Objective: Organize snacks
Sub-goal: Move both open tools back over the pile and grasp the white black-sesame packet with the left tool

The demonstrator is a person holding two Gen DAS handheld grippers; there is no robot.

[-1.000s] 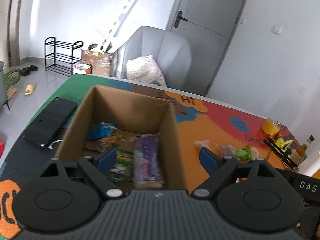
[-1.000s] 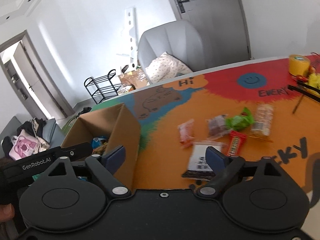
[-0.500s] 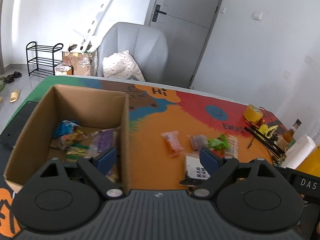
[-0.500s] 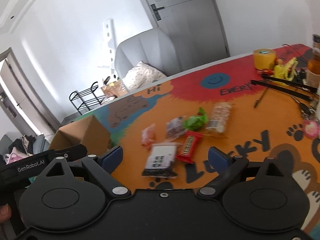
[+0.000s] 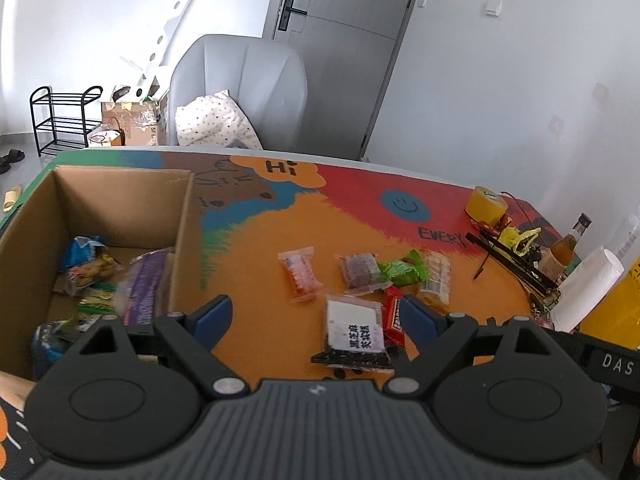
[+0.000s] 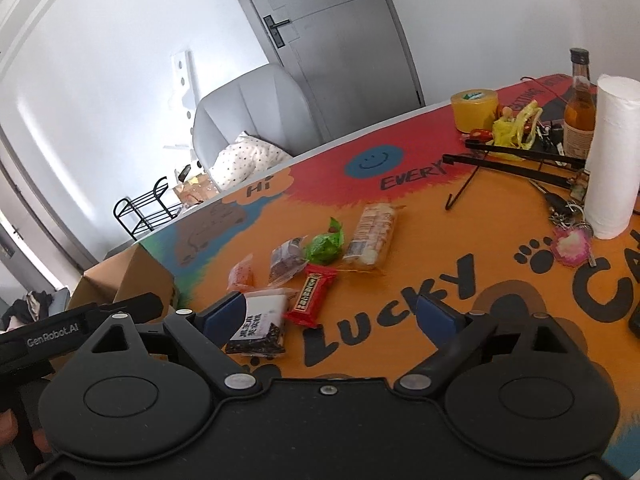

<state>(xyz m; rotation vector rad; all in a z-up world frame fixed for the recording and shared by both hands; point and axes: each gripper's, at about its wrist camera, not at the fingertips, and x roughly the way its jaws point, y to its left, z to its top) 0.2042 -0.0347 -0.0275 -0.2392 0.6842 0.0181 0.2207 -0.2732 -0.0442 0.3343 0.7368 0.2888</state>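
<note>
**Six loose packets ahead of two empty claws**

We have both claws spread wide with nothing between their pads. The left claw (image 5: 316, 318) hangs over the colourful printed bench (image 5: 248, 248), and the black-and-white flat sachet with printed characters (image 5: 355, 330) lies just ahead of it, toward its right finger. The right claw (image 6: 332, 312) sees that same sachet by its left finger.

Touching the sachet on its far right side is the red rectangular wrapped bar (image 6: 313, 295). Farther ahead lie the orange translucent pouch (image 5: 300, 274), the dark purple clear-wrapped piece (image 5: 358, 272), the crumpled green foil wrapper (image 6: 325, 246) and the long clear sleeve of pale biscuits (image 6: 372, 236).

To the left of the left claw stands the open brown cardboard box (image 5: 182, 216), already holding several packets.

We judge all of these light, their film slick and crinkly. The biscuits look likely to crack, so we would pinch that sleeve gently across its middle. The sachet lies flat; its raised near edge seems the best hold.
</note>
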